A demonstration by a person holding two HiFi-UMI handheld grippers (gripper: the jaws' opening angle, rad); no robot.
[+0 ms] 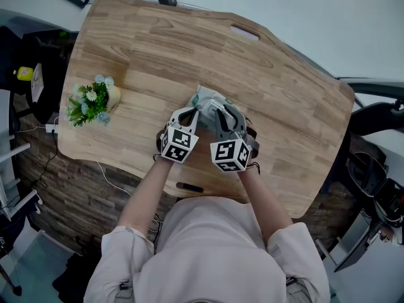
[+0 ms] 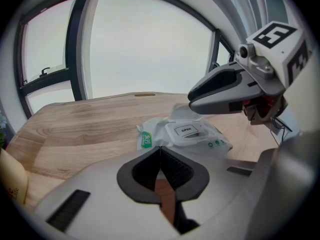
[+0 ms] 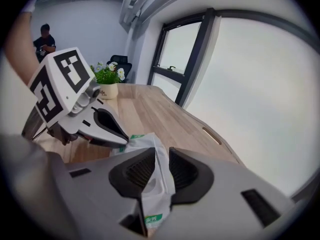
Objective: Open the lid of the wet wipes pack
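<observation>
One white soft-film wet wipes pack (image 1: pixel 208 100) with green labels lies near the middle of the one light wooden table (image 1: pixel 158 49), just ahead of the person's hands. Its single white rigid lid (image 2: pixel 187 130), marked "OPEN", lies flat on the pack's top face.

Two grippers are present, both at the pack.

The right gripper (image 3: pixel 161 164) has its jaws drawn narrow, with the pack's white film clamped between the pads. One green label shows below the jaws and a second beyond them. Seen from the left gripper view, its tip sits just above the lid, at a raised fold of film at the pack's far end.

The left gripper (image 2: pixel 160 149) has its jaws fully together, and nothing shows between them. Its tip rests at the pack's near edge, beside a green label. Whether it touches the film cannot be told.

One small cream pot of white and blue flowers (image 1: pixel 95 100) stands well apart, near the table's left edge. One person (image 3: pixel 45 41) stands in the background of the right gripper view.
</observation>
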